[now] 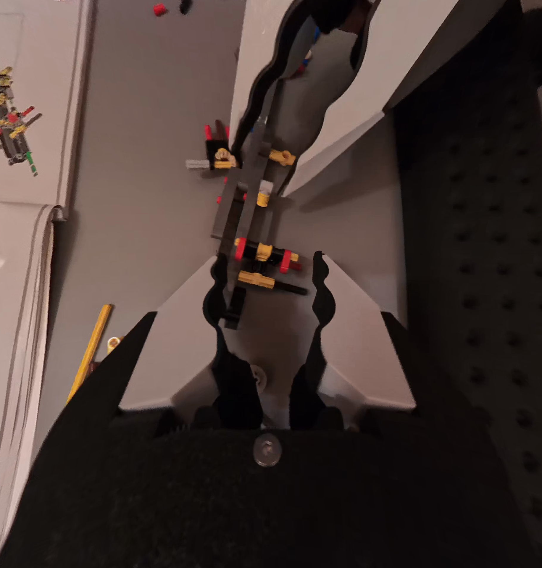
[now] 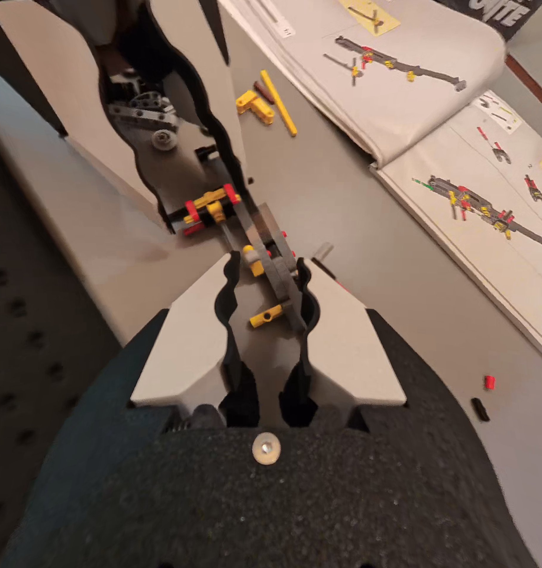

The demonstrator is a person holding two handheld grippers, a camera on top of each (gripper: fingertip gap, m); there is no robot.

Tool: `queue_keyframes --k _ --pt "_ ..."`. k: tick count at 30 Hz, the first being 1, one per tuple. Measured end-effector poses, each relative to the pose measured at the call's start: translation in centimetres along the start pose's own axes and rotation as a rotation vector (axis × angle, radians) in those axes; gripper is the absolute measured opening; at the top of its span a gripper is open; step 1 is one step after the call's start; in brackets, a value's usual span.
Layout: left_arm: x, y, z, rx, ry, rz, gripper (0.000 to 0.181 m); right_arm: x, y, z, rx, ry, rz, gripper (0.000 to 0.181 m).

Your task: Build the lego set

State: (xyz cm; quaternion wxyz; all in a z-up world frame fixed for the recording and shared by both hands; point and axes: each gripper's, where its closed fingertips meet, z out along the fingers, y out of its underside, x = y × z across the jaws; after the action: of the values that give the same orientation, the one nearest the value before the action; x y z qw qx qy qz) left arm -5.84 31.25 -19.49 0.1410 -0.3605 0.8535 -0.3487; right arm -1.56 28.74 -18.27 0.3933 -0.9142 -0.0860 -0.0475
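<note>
A long dark grey lego assembly (image 1: pixel 251 196) with yellow connectors, red bushes and black axles hangs a little above the grey table, between my two grippers, which face each other. My left gripper (image 1: pixel 269 255) closes across its red, yellow and black cross-piece (image 1: pixel 263 255). My right gripper (image 2: pixel 266 258) closes across the grey beam (image 2: pixel 276 270) and a yellow connector (image 2: pixel 266 316); the beam lies against its right finger. Each gripper also shows in the other's view: the right gripper (image 1: pixel 259 175) in the left wrist view, the left gripper (image 2: pixel 208 213) in the right wrist view.
An open instruction booklet (image 2: pixel 448 153) lies beside the work area and shows in the left wrist view too (image 1: pixel 24 123). Loose parts lie on the table: a yellow axle (image 2: pixel 279 104), a yellow connector (image 2: pixel 254 106), a red piece (image 2: pixel 489 382), a black piece (image 2: pixel 480 408). A dark perforated board (image 1: pixel 478 276) borders the table. The tips of one gripper are about 6 centimeters away from the tips of the other.
</note>
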Motion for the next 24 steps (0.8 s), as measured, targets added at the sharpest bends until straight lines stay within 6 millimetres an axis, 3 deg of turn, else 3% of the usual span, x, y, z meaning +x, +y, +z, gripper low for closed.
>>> queue_keyframes --k 5,10,15,19,24 --pt "-0.2 0.1 0.7 -0.006 -0.041 0.024 0.045 -1.1 0.1 0.6 0.004 -0.005 -0.025 0.016" --pt "-0.1 0.1 0.7 -0.004 -0.065 -0.005 0.039 -1.1 0.0 0.6 0.012 -0.032 0.008 0.009" --pt "1.4 0.2 0.1 0.016 -0.032 -0.003 0.037 -1.6 0.2 0.5 -0.010 -0.054 -0.048 0.008" --pt "1.3 0.0 0.1 0.027 -0.002 -0.008 0.058 -2.0 0.3 0.2 0.016 -0.100 -0.113 0.008" --pt "1.7 0.3 1.0 -0.016 0.015 0.035 0.052 -1.9 -0.3 -0.4 0.048 -0.132 -0.075 0.000"
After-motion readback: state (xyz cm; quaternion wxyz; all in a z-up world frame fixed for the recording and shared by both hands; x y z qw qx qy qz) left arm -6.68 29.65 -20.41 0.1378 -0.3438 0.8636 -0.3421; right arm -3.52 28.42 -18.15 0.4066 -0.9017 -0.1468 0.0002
